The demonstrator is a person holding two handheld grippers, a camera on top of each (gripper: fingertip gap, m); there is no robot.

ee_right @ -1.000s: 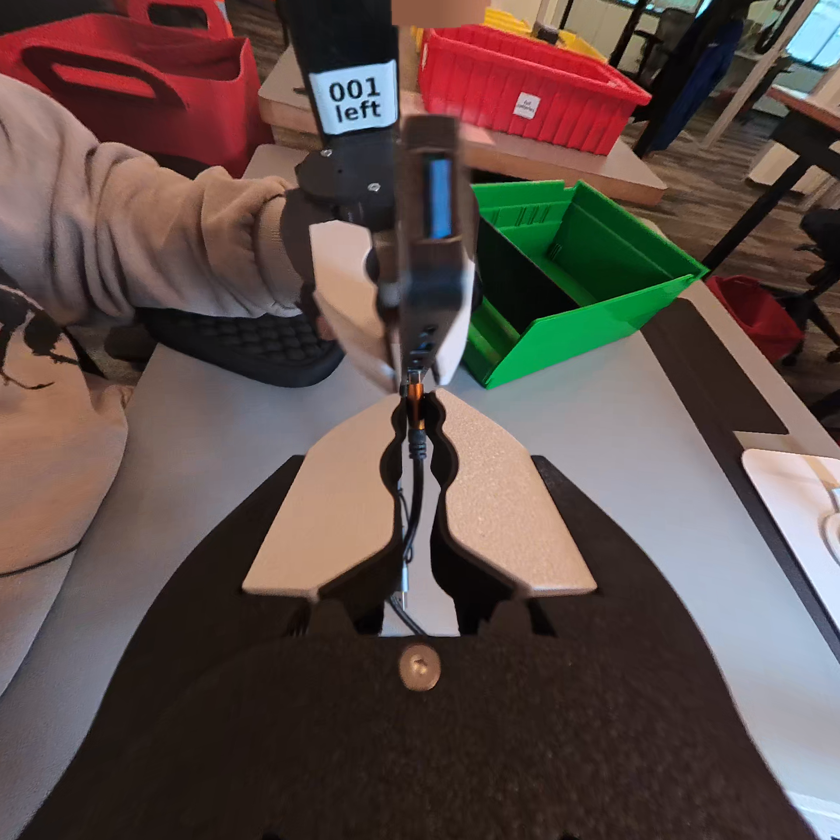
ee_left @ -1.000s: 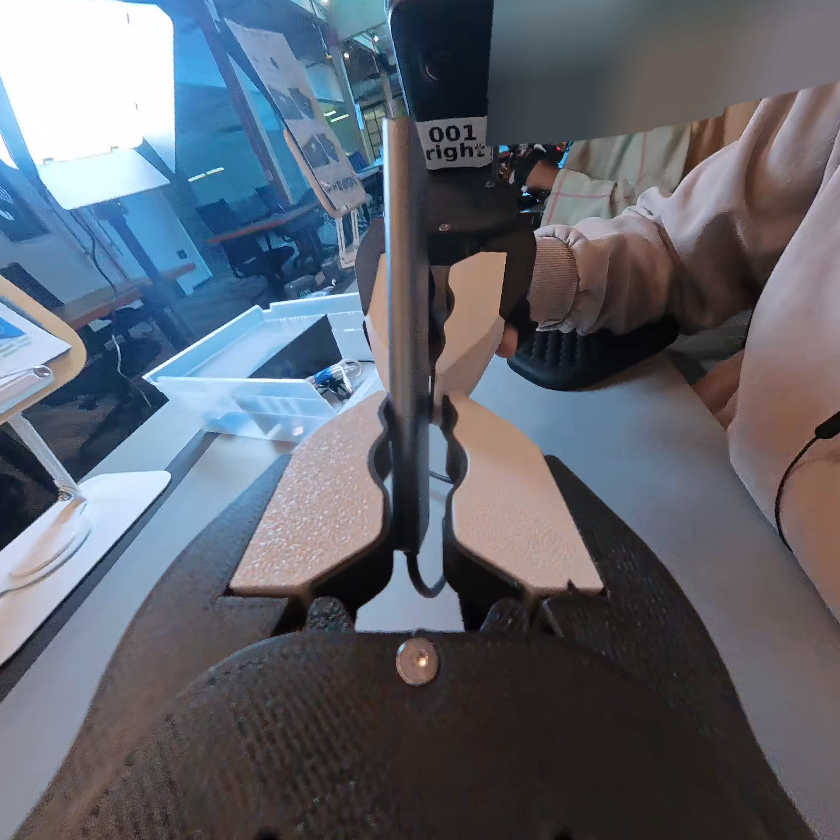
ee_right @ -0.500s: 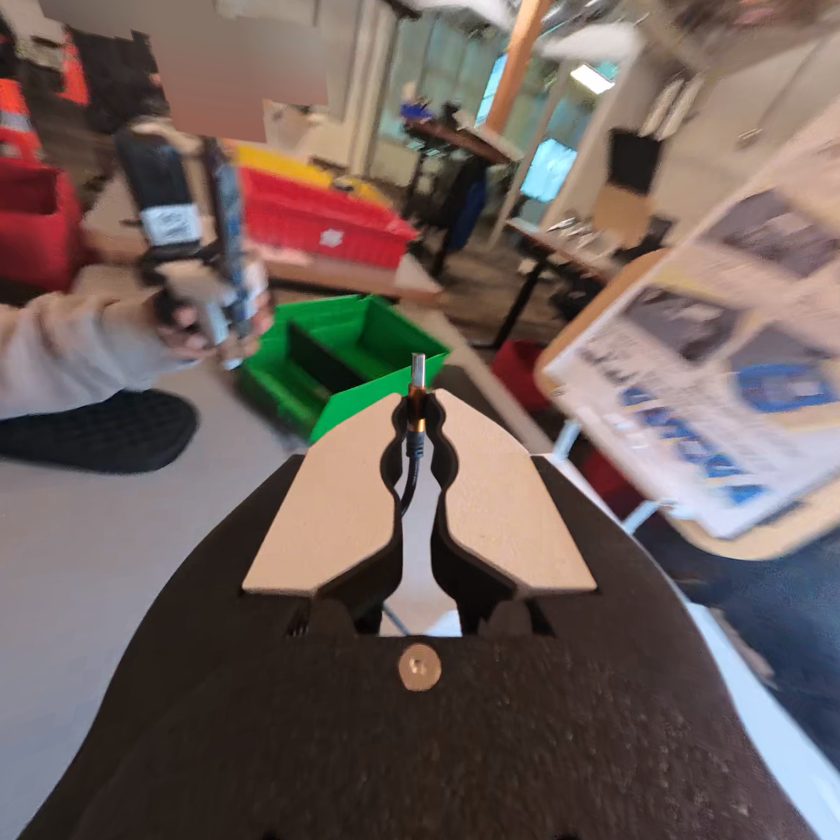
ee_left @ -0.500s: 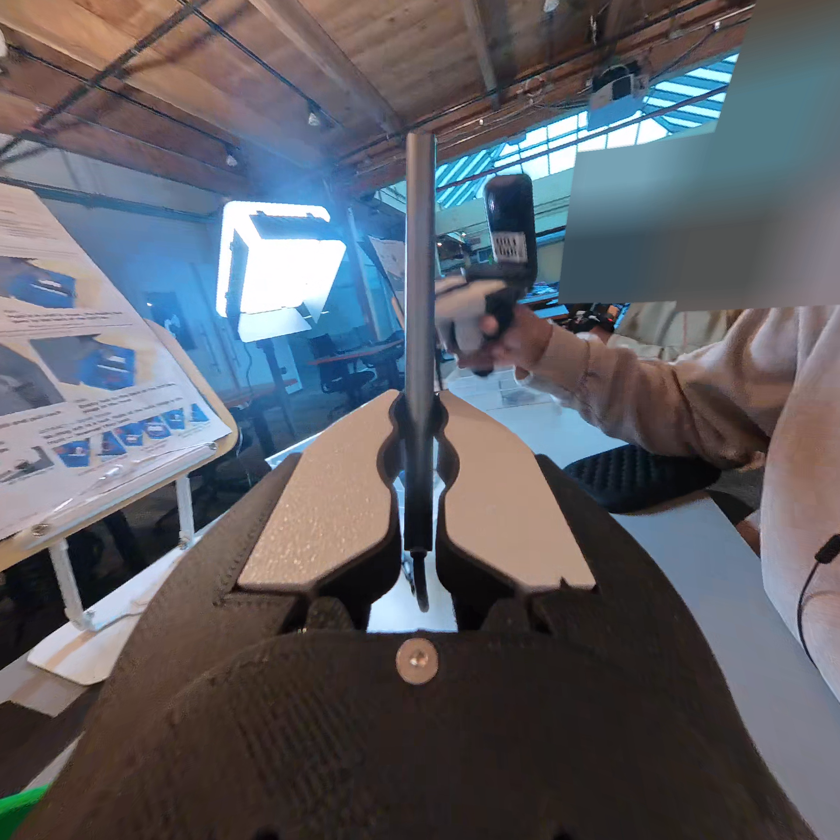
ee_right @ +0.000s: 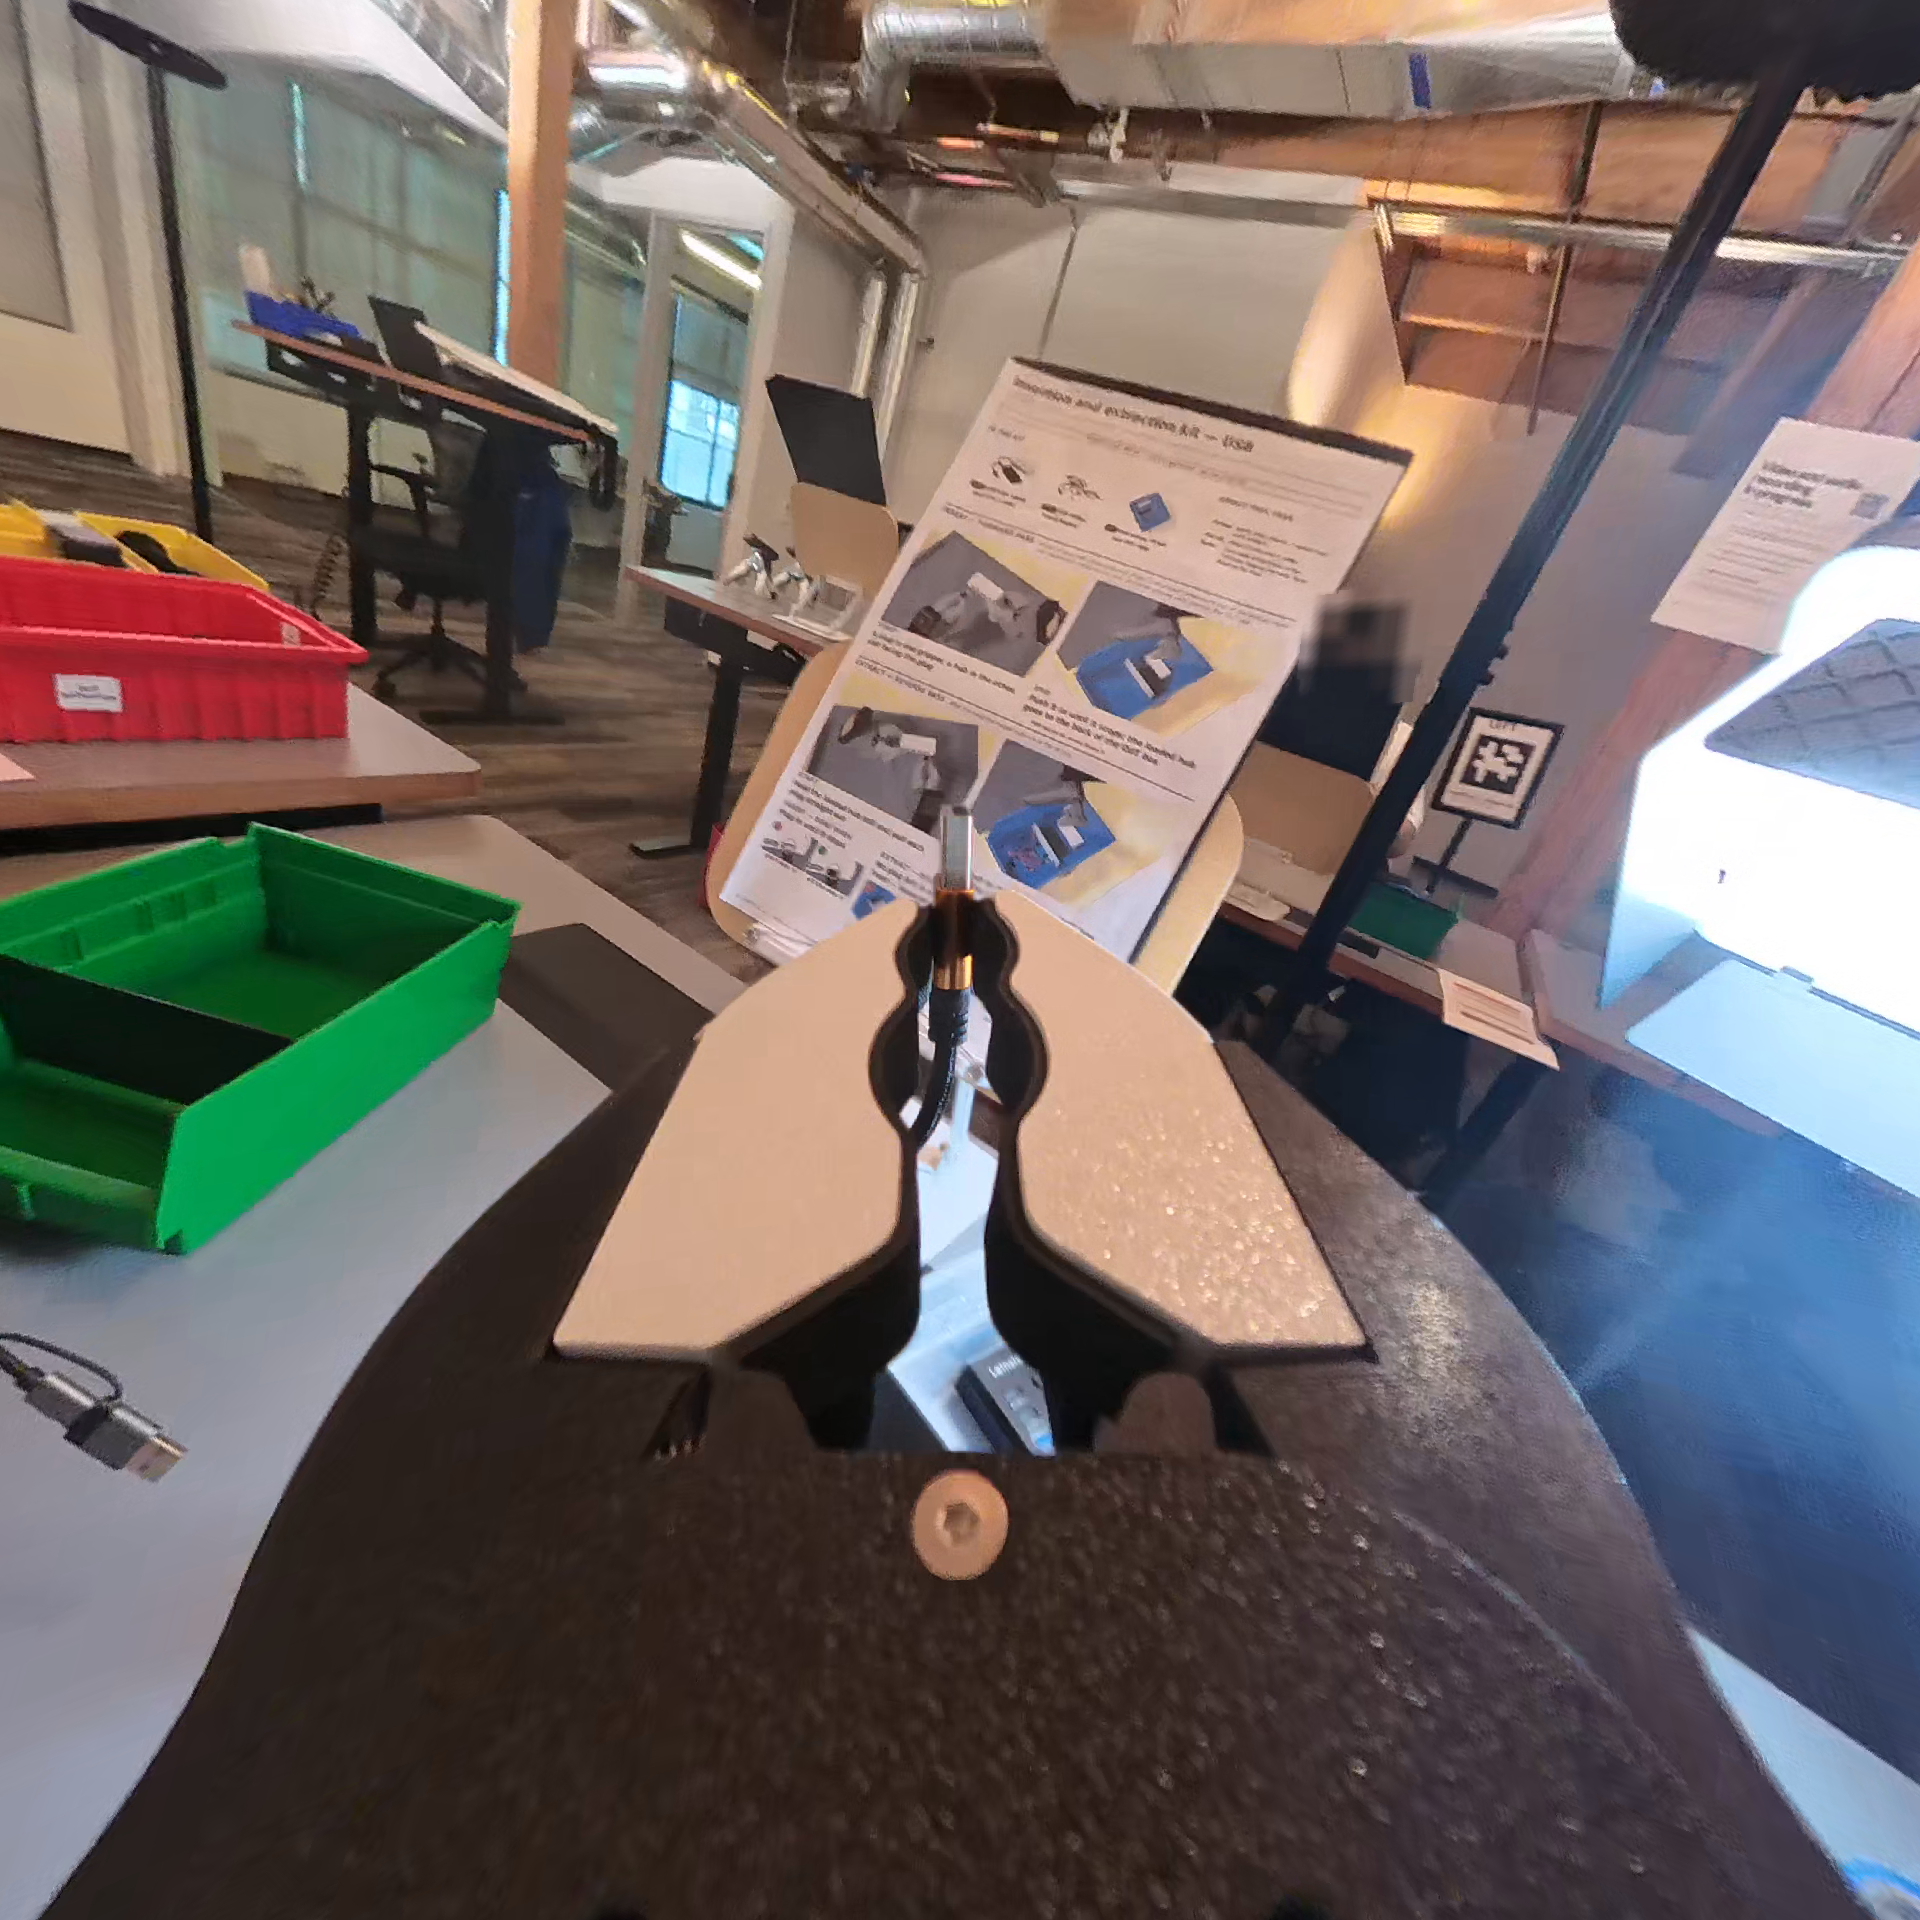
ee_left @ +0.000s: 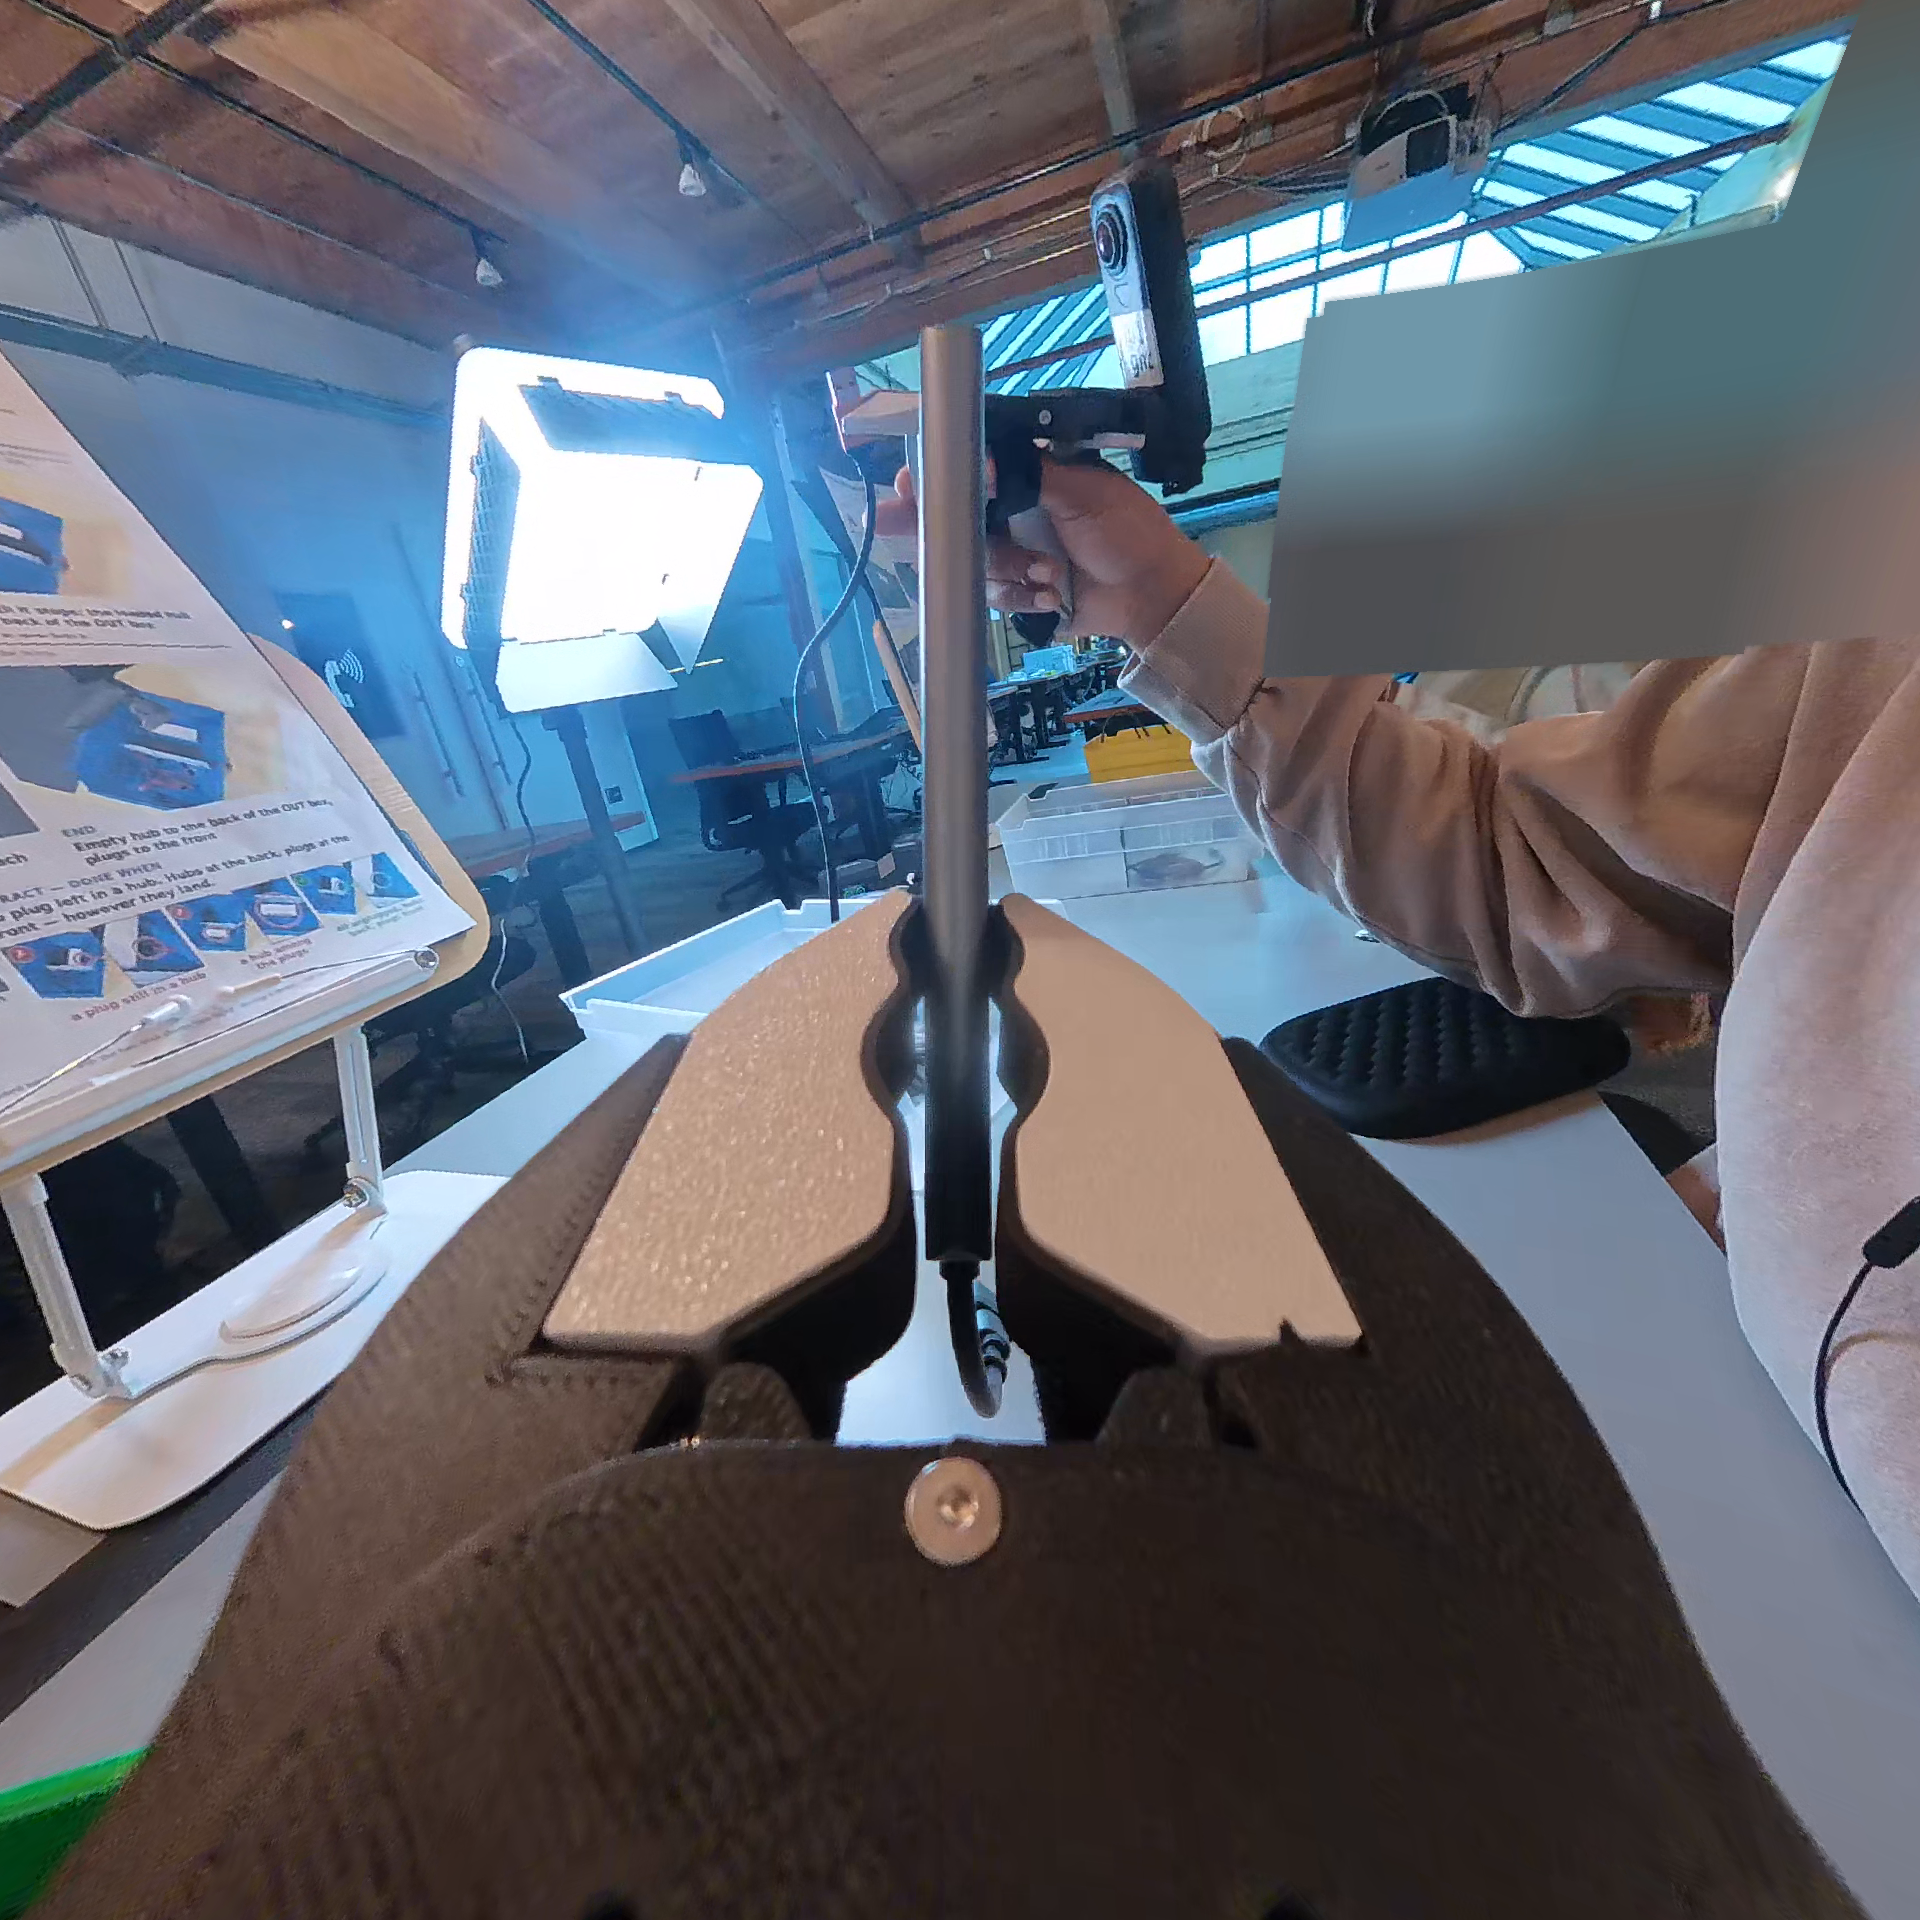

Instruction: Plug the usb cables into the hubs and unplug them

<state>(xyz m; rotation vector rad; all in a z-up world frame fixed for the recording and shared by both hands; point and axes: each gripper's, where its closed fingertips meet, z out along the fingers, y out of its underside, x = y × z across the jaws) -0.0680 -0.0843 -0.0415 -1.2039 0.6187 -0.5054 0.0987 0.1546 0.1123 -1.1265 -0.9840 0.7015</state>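
Since one second ago, both grippers have separated: the plug that was then seated at the hub's end is now withdrawn, and each gripper has swung upward and away from the table.

Left gripper [ee_left: 951,935]: fingers closed together, clamped on the grey hub [ee_left: 951,727]. The hub stands upright between the pads, seen edge-on, with its own short lead [ee_left: 971,1351] curling out below the clamp.

Right gripper [ee_right: 956,914]: fingers closed together, clamped on the usb cable plug [ee_right: 956,883]. The metal tip projects clear beyond the fingertips, and the braided cord runs back between the fingers. In the left wrist view this gripper is held high, well apart from the hub, with a dark cable [ee_left: 831,665] hanging below it.

Task status, as a judgement:
1. The extraction of this plug appears complete; plug and hub no longer touch.
2. Remaining: depositing the hub and the freed cable, probably in a bin. The green bin [ee_right: 343,997] sits on the grey table [ee_right: 312,1351] with nothing visible in it.
3. A second connector [ee_right: 114,1439] lies loose on the table near the bin; whether it has been cycled cannot be determined.

An instruction sheet on a stand [ee_right: 1049,665] stands beyond the table edge.
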